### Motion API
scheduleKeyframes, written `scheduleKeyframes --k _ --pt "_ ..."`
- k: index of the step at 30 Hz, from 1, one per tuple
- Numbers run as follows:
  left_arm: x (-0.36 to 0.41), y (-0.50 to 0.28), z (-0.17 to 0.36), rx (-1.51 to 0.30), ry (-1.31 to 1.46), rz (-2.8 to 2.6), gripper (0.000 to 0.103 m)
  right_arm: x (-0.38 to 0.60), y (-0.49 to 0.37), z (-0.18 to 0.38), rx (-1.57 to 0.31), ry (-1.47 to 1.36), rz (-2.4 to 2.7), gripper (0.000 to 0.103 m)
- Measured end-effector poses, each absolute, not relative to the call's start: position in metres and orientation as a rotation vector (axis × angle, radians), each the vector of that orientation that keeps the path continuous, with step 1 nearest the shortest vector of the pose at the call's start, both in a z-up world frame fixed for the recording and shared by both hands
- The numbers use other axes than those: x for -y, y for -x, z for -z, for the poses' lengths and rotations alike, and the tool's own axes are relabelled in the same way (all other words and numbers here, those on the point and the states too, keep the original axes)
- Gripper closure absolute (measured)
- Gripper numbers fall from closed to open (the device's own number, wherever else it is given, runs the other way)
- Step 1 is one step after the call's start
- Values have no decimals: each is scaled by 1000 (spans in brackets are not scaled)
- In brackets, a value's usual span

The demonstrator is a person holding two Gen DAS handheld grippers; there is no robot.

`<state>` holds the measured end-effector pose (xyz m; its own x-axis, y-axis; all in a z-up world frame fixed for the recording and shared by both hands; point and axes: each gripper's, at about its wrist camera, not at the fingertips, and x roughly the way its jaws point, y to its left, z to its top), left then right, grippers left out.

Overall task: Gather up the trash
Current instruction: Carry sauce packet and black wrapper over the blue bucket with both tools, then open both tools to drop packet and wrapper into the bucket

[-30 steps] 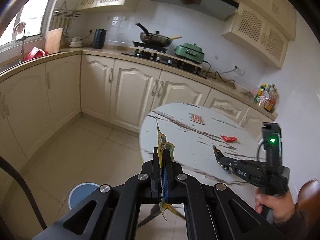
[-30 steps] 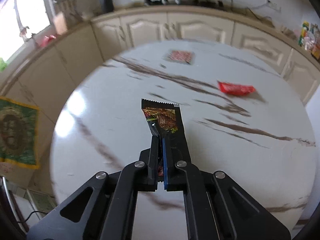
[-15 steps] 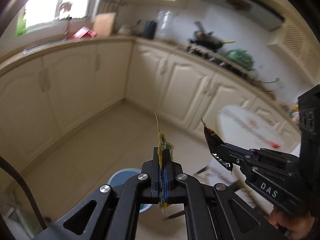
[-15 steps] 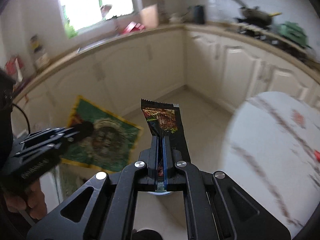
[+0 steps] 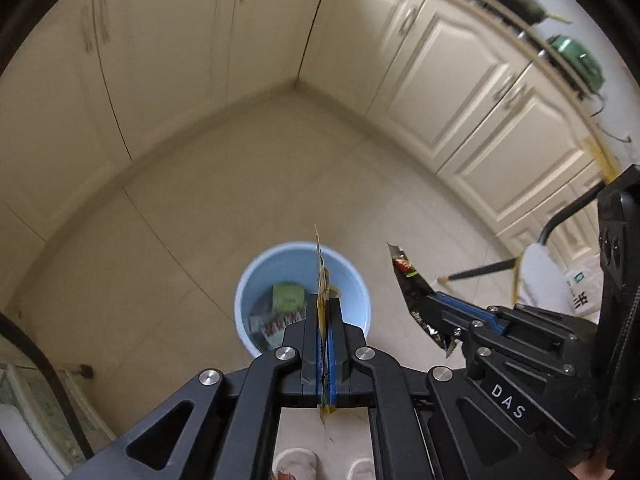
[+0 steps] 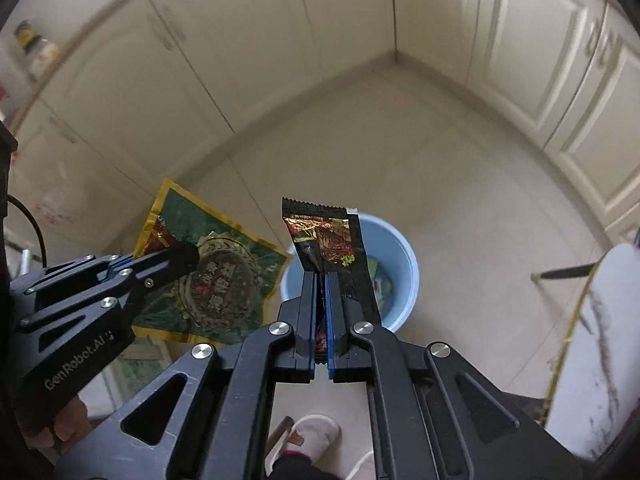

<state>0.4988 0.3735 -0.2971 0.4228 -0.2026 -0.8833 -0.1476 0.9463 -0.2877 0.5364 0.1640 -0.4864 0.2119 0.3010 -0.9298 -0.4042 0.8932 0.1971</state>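
Blue bin [image 5: 362,292] below L gripper [image 5: 328,304], maybe.

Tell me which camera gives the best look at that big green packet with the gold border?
The right wrist view. There the green packet faces the camera flat, so its print and gold edge show, pinched in the left claw. The left wrist view sees the same packet only edge-on, a thin strip above the blue bin.

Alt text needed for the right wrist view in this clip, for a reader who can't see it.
The right gripper is shut on a black snack wrapper above a blue bin on the tiled kitchen floor. To its left, the left gripper pinches a green and gold wrapper; cream cabinets line the background.
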Motion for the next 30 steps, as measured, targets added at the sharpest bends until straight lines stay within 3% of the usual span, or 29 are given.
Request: scheduleKeyframes --k 7,12,14,16,19,21,24,27,28,30 --pt "-373 -554 355 -1277 292 21 103 -159 -572 563 -1396 31 -492 98" --pt "-365 -589 363 -1303 287 42 101 -153 -587 588 -1423 9 -488 98" --pt "-367 -601 366 -1313 276 32 93 -149 -590 592 -1434 -8 -486 98" --pt "-373 -611 367 -1325 275 5 73 -153 -589 597 -1442 -19 -486 98" --pt "-372 -615 360 -1319 279 -15 68 -149 -589 599 -1450 -23 -496 98" --pt "-372 -610 350 -1312 275 -34 60 -151 -589 597 -1440 -25 -517 97" --pt "-379 -595 333 -1291 256 -87 58 -158 -587 586 -1413 -31 -545 90" --pt "-384 -583 314 -1255 265 -138 58 -160 -584 569 -1370 -26 -545 69" --pt "-384 -581 307 -1246 268 -153 58 -160 -582 562 -1354 -16 -540 58" --pt "-381 -572 291 -1216 275 -172 58 -159 -576 544 -1325 -11 -542 54"
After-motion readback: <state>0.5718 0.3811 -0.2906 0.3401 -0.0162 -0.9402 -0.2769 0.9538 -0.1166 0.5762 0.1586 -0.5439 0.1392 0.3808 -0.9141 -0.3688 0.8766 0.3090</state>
